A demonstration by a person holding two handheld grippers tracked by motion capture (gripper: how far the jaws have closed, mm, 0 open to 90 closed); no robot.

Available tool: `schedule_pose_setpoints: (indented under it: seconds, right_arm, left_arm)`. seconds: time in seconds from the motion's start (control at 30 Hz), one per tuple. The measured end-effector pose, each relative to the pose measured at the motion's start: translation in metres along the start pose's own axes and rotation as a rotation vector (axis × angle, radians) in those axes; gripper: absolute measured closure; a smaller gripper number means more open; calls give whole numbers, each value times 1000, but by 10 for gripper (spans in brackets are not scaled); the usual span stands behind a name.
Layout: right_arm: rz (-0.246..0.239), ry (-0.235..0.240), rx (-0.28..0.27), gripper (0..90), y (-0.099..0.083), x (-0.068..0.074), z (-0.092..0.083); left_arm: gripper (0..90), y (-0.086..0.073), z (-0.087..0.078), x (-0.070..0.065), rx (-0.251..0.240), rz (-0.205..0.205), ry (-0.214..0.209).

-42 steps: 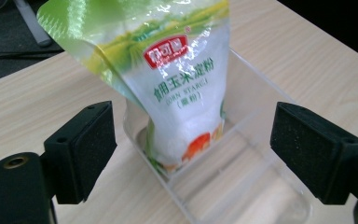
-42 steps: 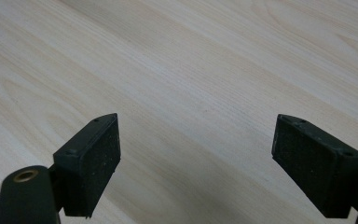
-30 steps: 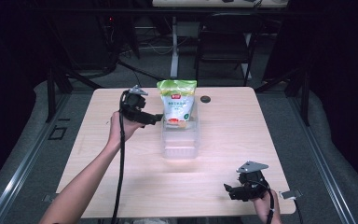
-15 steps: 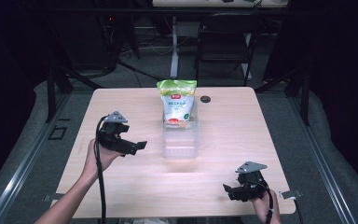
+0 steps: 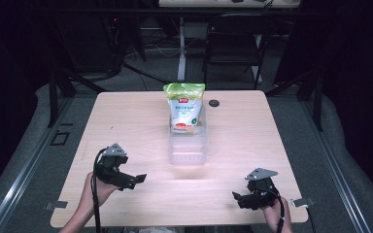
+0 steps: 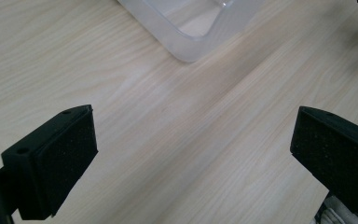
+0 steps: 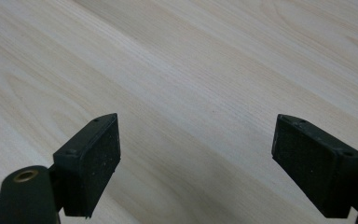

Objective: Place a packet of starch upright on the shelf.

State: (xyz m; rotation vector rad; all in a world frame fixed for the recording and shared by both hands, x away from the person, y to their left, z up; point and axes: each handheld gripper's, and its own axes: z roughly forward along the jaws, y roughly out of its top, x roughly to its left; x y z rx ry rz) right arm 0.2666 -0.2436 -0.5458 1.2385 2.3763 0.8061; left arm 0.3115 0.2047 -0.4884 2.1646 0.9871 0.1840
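Snack bag point(image 5: 184, 107) upright in clear bin point(image 5: 188, 148); left gripper point(image 5: 135, 180), right gripper point(image 5: 238, 199) wide open, empty.

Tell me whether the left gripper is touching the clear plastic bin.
Apart. The high view shows the left gripper near the table's front, with bare wood between it and the clear plastic bin. Its fingers are wide open, nothing between them.
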Motion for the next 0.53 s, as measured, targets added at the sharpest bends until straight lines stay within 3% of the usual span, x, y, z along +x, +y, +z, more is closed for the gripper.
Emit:
schedule_pose_setpoints:
  seconds: [0.17,0.2,0.27,0.53]
  right_arm:
    - [0,-2,1,148,0,0,0]
    - [3,-2,1,148,0,0,0]
    - [-1,0,3,148,0,0,0]
    - [0,-1,2,148,0,-2,0]
  left_arm:
    - [0,-12,4,0,-5,-9,-10]
    - [0,-15,8,2,-8,-10,-40]
    - [0,-18,11,3,-14,-8,-53]
    - [0,-22,21,7,9,-23,-75]
